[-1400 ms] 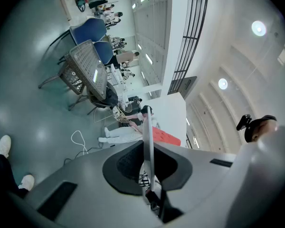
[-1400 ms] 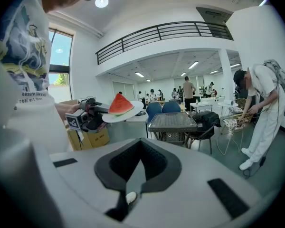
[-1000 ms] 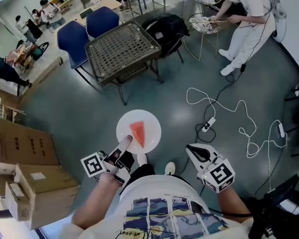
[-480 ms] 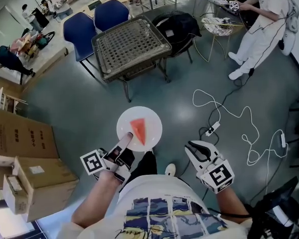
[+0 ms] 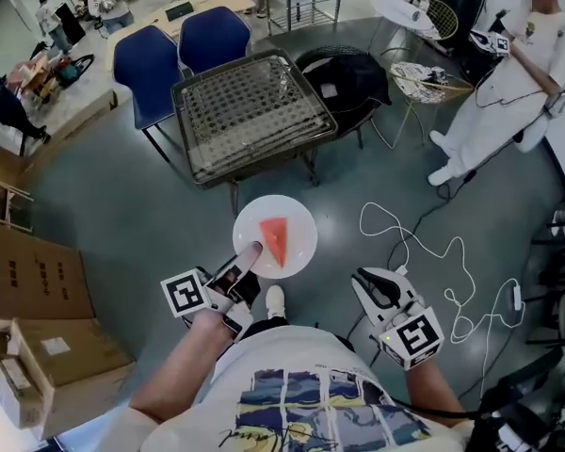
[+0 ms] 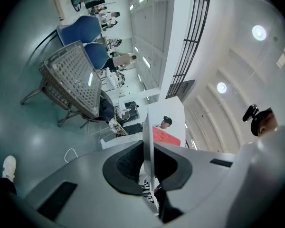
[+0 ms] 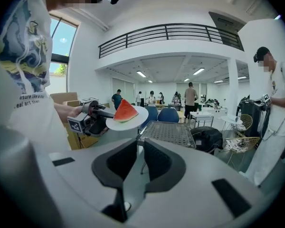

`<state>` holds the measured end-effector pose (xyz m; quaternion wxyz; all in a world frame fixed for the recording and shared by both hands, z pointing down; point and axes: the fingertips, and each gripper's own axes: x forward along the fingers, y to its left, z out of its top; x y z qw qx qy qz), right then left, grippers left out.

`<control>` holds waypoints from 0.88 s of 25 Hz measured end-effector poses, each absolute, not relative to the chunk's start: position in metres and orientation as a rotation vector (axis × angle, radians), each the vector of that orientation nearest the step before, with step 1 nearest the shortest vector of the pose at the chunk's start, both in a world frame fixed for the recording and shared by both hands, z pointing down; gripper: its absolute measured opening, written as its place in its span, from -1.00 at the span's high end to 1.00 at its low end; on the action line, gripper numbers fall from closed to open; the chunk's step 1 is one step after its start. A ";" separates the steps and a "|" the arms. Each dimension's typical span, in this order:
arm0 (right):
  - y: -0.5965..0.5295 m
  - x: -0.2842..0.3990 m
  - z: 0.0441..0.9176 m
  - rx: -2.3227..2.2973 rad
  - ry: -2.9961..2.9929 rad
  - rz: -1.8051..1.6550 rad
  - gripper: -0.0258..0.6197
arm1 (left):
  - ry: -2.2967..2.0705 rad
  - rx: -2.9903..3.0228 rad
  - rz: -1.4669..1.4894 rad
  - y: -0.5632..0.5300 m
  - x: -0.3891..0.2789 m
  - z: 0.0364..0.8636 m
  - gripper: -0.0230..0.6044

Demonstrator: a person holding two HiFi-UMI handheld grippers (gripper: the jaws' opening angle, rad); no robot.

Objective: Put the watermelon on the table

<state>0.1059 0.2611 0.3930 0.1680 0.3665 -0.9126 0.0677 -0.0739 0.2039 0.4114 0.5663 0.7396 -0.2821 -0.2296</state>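
Two grippers up, only one loaded. Left gripper [image 5: 248,255] is pinched on the near edge of a white plate [image 5: 299,222]; left gripper view shows the rim edge-on, clamped between both pads [image 6: 128,163]. Plate is carried roughly level in the air, over the floor. Watermelon [image 5: 275,239], one red wedge, sits about mid-plate, rind side toward the plate's far edge. Right gripper [image 5: 378,286] is off to the side, well apart from the plate, jaws pressed together with nothing between them. Beyond the plate: grey mesh-top table [image 5: 250,111], its near edge just ahead of the plate's far edge, not under it. Two blue chairs [image 5: 149,64] at the table's far left corner. White cable [image 5: 424,243] loops on the floor to the right
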 end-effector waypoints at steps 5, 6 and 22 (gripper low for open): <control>0.202 0.079 0.390 1.083 -2.601 0.236 0.76 | -0.664 1.740 -0.498 0.147 -0.094 0.419 0.84; 0.191 0.075 0.390 1.087 -2.601 0.247 0.76 | -0.664 1.732 -0.502 0.135 -0.097 0.420 0.84; -0.003 0.153 0.385 1.000 -2.635 0.223 0.82 | -0.786 1.680 -0.539 -0.070 -0.063 0.454 0.84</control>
